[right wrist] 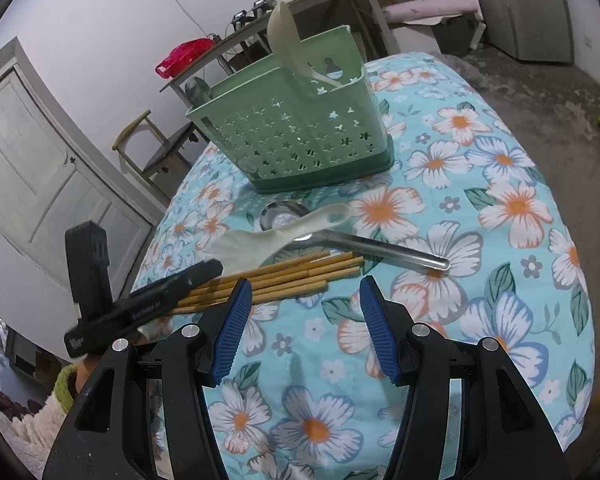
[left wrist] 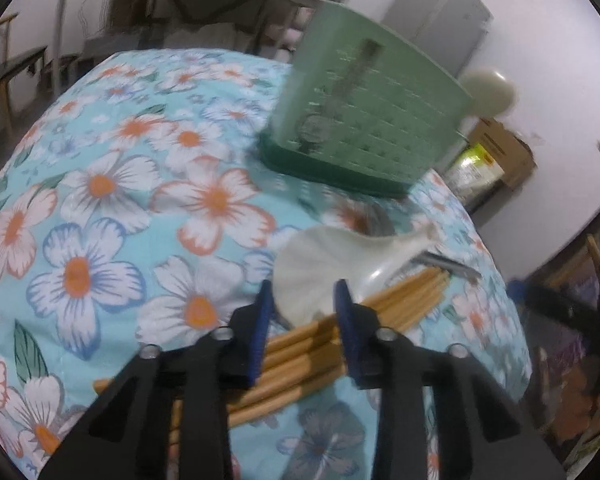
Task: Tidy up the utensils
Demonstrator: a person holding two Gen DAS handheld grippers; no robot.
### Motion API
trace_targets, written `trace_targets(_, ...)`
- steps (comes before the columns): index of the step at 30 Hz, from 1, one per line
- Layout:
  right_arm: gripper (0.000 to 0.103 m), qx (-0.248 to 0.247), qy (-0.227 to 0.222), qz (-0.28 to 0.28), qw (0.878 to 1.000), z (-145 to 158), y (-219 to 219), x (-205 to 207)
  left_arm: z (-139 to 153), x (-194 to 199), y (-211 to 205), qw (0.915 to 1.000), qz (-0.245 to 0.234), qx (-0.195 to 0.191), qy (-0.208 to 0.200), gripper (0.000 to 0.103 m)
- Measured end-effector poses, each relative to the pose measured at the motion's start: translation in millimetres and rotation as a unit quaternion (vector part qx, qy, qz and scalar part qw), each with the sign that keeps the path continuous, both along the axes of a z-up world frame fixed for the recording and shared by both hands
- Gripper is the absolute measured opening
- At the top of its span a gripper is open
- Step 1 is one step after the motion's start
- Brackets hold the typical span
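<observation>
Several wooden chopsticks (left wrist: 300, 360) (right wrist: 284, 276) lie in a bundle on the floral tablecloth. A white rice paddle (left wrist: 320, 264) (right wrist: 284, 232) rests across them and over a metal ladle (right wrist: 364, 246) (left wrist: 448, 262). My left gripper (left wrist: 305, 300) (right wrist: 208, 270) is narrowly open. The paddle's head and the chopsticks sit between its blue pads, and no clear press shows. My right gripper (right wrist: 304, 284) hangs open and empty just in front of the chopsticks. The green perforated basket (left wrist: 364, 120) (right wrist: 296, 136) stands behind, holding another white paddle (right wrist: 284, 40) and a metal spoon (right wrist: 198, 88).
The tablecloth (right wrist: 500, 208) drops off at rounded table edges on all sides. Beyond stand a wooden chair (right wrist: 156, 148), a long table (right wrist: 300, 4) with clutter, a white door (right wrist: 40, 160), a cardboard box (left wrist: 496, 152) and a grey cabinet (left wrist: 440, 20).
</observation>
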State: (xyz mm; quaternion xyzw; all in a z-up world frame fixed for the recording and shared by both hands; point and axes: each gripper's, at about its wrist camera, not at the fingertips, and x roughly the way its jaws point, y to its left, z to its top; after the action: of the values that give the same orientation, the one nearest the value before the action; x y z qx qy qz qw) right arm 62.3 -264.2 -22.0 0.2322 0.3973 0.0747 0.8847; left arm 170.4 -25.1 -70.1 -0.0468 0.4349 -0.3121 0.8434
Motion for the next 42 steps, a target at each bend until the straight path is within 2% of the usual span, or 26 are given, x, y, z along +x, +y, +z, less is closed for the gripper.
trace_targets(4,0.054,0.004,0.0,0.005,1.0,-2,-2,-1,2,-14,-12,0.9981,-0.025,0.04,-0.041,0.01)
trace_targets(5,0.054,0.005,0.0,0.006,1.0,-2,-2,-2,2,-17,-13,0.9977,-0.028,0.041,-0.046,0.01)
trace_targets(10,0.054,0.006,-0.011,0.009,1.0,3,-6,-13,13,-27,-12,0.9971,-0.032,0.025,-0.065,0.003)
trace_targets(16,0.054,0.013,-0.021,-0.001,1.0,8,-14,-27,32,-39,-17,0.9959,-0.03,0.015,-0.084,0.001)
trace_targets(20,0.054,0.018,-0.027,0.001,0.999,11,-14,-37,36,-45,-16,0.997,-0.026,0.007,-0.073,0.001)
trace_targets(27,0.054,0.025,-0.017,0.013,0.999,3,-4,-39,32,-52,-1,0.9982,-0.013,-0.047,-0.036,0.001)
trace_targets(34,0.054,0.026,-0.029,0.021,0.999,13,14,-48,31,-56,15,0.9961,-0.006,-0.088,-0.006,0.001)
trace_targets(42,0.054,0.006,-0.021,0.026,0.999,12,38,-55,12,-59,22,0.9973,0.007,-0.069,0.025,0.002)
